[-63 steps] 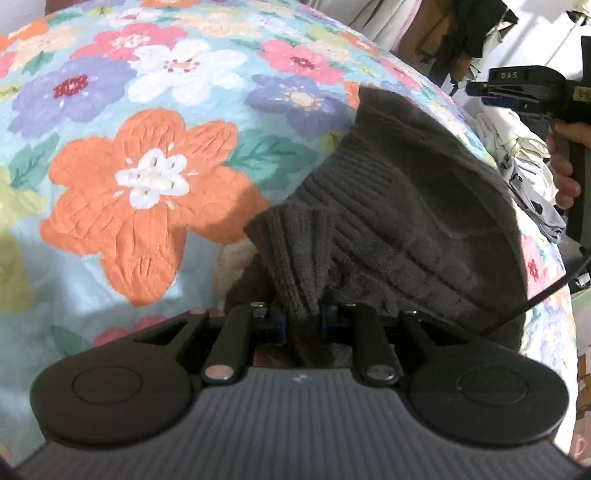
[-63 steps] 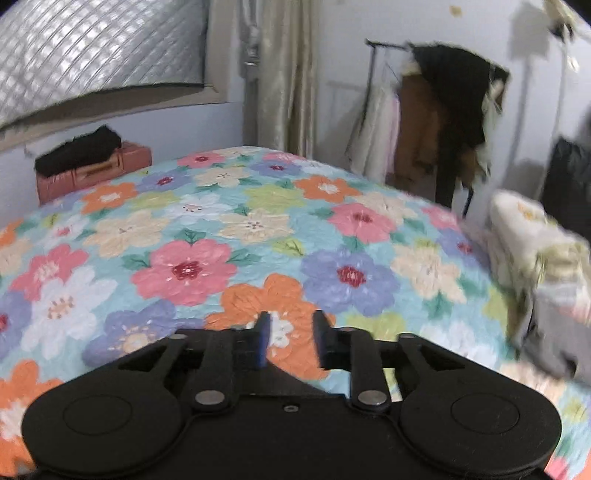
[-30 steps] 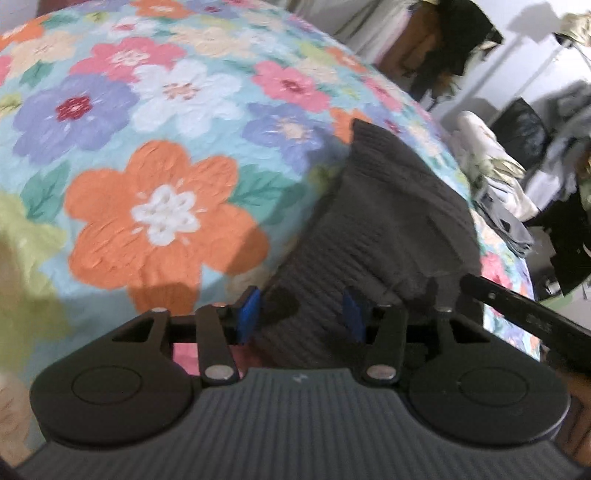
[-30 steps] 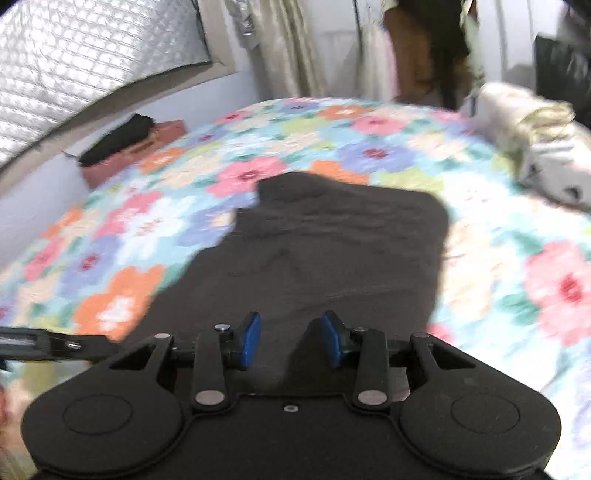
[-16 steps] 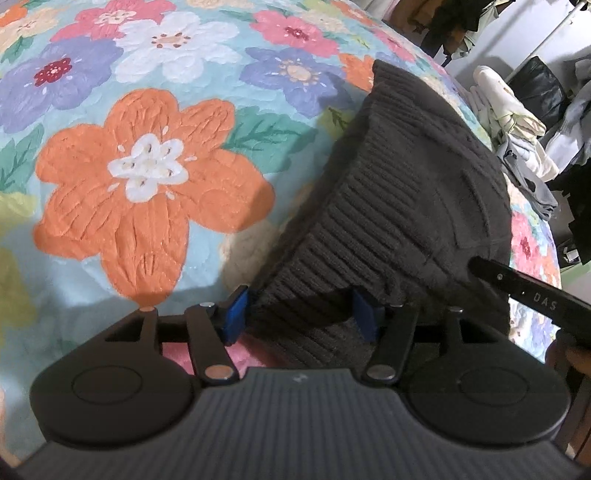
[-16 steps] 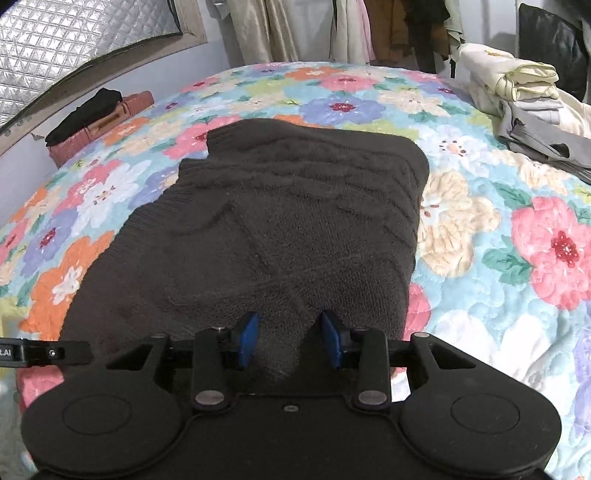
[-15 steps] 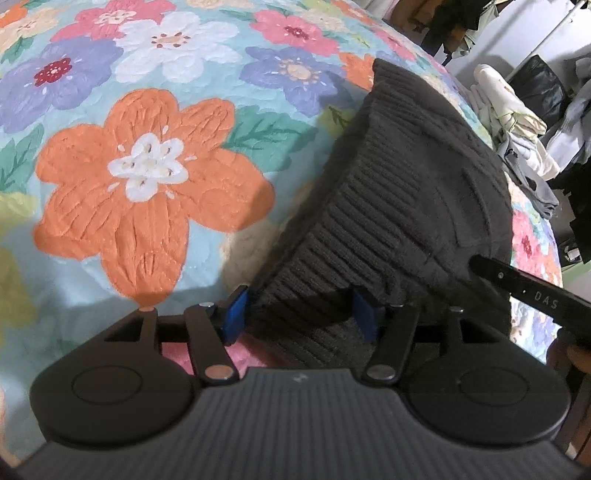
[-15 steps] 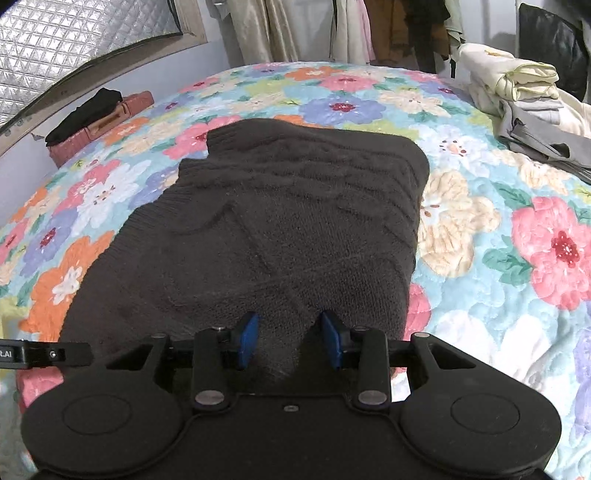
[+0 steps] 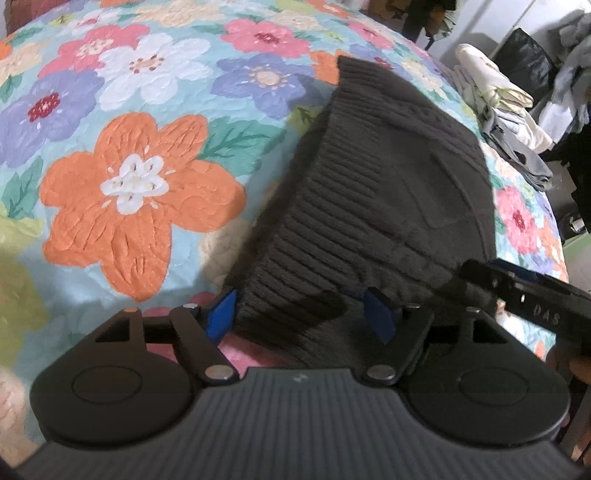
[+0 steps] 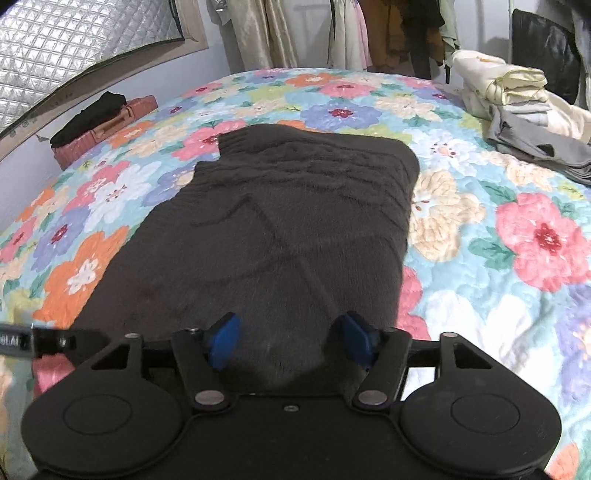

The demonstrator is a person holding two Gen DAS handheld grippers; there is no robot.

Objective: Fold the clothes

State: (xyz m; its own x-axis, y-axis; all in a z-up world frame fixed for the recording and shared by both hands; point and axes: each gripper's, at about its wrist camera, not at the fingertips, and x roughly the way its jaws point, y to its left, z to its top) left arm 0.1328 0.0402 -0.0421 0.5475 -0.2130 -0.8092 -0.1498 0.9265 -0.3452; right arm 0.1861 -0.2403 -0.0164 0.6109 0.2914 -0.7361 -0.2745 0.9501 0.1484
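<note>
A dark brown knit sweater (image 10: 280, 221) lies folded flat on the flowered bedspread (image 10: 517, 258). In the left wrist view the sweater (image 9: 388, 192) runs away to the upper right, its ribbed hem nearest. My left gripper (image 9: 301, 314) is open, its blue pads on either side of the hem's near corner. My right gripper (image 10: 290, 341) is open over the sweater's near edge; its body (image 9: 535, 299) shows at the right of the left wrist view. The left gripper's tip (image 10: 22, 339) shows at the left of the right wrist view.
A stack of folded light clothes (image 10: 509, 88) and a grey garment (image 10: 546, 147) lie at the bed's far right. A pink case with a black cloth (image 10: 99, 122) sits at the far left by the wall. Hanging clothes (image 10: 369, 33) stand behind the bed.
The left gripper let go of the sweater's hem two seconds ago. Both grippers have opened wider in the last half second. The right gripper swung down over the sweater's near edge.
</note>
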